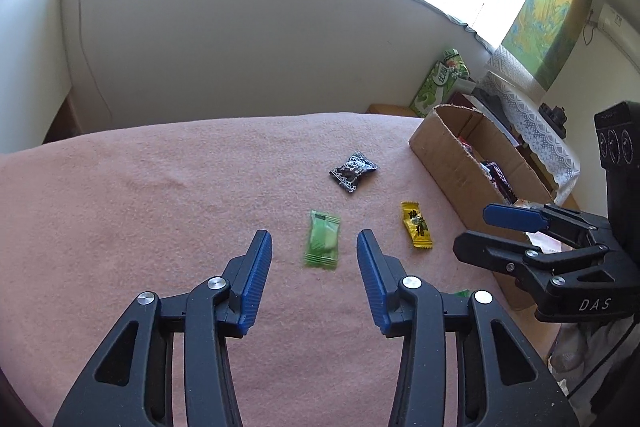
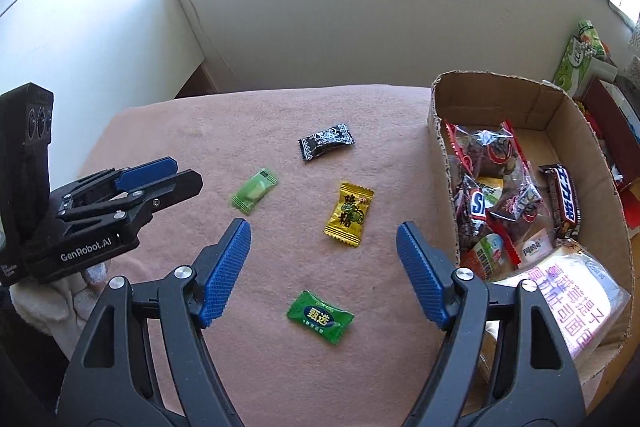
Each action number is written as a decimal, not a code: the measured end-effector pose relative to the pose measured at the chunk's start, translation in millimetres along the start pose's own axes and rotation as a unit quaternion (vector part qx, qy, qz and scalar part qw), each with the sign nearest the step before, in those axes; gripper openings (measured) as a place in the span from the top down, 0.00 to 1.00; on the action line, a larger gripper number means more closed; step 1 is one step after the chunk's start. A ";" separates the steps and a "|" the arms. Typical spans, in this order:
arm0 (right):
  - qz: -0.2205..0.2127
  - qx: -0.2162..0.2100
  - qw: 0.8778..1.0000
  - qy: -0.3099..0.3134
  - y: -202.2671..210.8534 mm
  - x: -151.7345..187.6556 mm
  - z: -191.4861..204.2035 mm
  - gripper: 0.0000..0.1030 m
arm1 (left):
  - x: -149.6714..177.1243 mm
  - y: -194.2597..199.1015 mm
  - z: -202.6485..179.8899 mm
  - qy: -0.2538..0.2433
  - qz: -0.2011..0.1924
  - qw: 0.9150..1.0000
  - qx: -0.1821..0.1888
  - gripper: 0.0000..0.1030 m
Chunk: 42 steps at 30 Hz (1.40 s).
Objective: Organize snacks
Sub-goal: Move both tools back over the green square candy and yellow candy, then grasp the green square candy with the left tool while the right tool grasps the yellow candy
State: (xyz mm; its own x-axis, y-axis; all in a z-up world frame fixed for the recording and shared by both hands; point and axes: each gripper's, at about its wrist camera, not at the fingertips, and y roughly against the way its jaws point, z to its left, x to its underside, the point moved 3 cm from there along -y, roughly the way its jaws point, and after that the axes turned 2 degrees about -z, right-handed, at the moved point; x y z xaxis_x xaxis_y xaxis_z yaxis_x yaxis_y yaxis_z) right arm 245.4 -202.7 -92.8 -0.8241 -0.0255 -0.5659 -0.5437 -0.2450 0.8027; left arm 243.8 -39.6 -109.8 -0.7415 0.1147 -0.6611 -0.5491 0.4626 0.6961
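Left gripper [image 1: 315,247]: jaws apart with nothing between the pads; it hovers over the pink blanket [image 1: 160,195], and the right wrist view shows it from the side [image 2: 176,171].
Light green candy [image 1: 322,245]: lies on the blanket just ahead of the left gripper's fingertips, blurred in both views; in the left view its long axis runs away from the camera, in the right view [image 2: 254,190] it slants up to the right.
Black candy [image 1: 353,171]: farther back on the blanket, well apart from the others, long axis slanting up to the right.
Yellow candy [image 2: 349,214]: near the middle, between the green one and the cardboard box [image 2: 440,147]; long axis roughly upright, tilted slightly.
Dark green candy [image 2: 321,316]: plain only in the right wrist view, between the right gripper's fingers, flat on the blanket and untouched; the left view shows just a green sliver behind its own finger.
Right gripper [image 2: 323,231]: jaws spread wide, empty; seen from the side in the left view [image 1: 476,227].
Box contents: only the right view looks inside, at packed wrapped snacks [image 2: 500,187]; the left view shows mostly the outer wall.
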 end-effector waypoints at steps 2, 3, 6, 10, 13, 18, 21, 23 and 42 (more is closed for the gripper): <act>0.021 0.002 1.000 -0.010 -12.0 -4.7 -0.3 0.33 | 1.9 -6.0 -3.9 -0.011 0.009 1.000 0.004 0.63; 0.031 0.006 0.999 -0.014 -17.7 -7.1 -1.2 0.36 | 2.5 -9.0 -5.7 -0.015 0.013 1.000 0.007 0.63; 0.062 0.022 0.998 -0.019 -36.5 -12.4 -3.7 0.43 | 3.4 -18.0 -10.1 -0.028 0.025 0.999 0.011 0.63; 0.076 0.060 0.995 -0.009 -47.6 -19.3 -1.8 0.46 | 3.3 -26.5 -15.9 -0.046 0.034 0.998 0.008 0.63; 0.087 0.066 0.994 -0.009 -52.2 -20.7 1.5 0.50 | 3.8 -29.3 -16.4 -0.049 0.036 0.998 0.009 0.63; 0.118 0.068 0.990 -0.026 -65.4 -19.7 5.9 0.67 | 4.3 -34.1 -16.9 -0.062 0.040 0.997 0.008 0.63; 0.117 0.090 0.989 -0.023 -70.0 -21.9 8.7 0.67 | 4.9 -37.6 -15.9 -0.067 0.043 0.997 0.010 0.63; 0.125 0.096 0.987 -0.024 -78.9 -22.1 12.6 0.67 | 4.3 -41.2 -15.6 -0.070 0.045 0.996 0.009 0.63; 0.127 0.110 0.985 -0.037 -109.7 -25.3 18.0 0.76 | 5.4 -42.1 -8.7 -0.081 0.040 0.996 -0.012 0.82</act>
State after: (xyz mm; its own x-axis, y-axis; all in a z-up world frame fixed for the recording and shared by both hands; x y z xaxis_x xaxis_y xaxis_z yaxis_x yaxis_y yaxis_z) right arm 323.1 -157.8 -163.2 -0.9428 0.0134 -0.3330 -0.3332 -0.0231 0.9426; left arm 259.6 -66.1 -140.2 -0.7120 0.2907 -0.6391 -0.5016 0.4264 0.7527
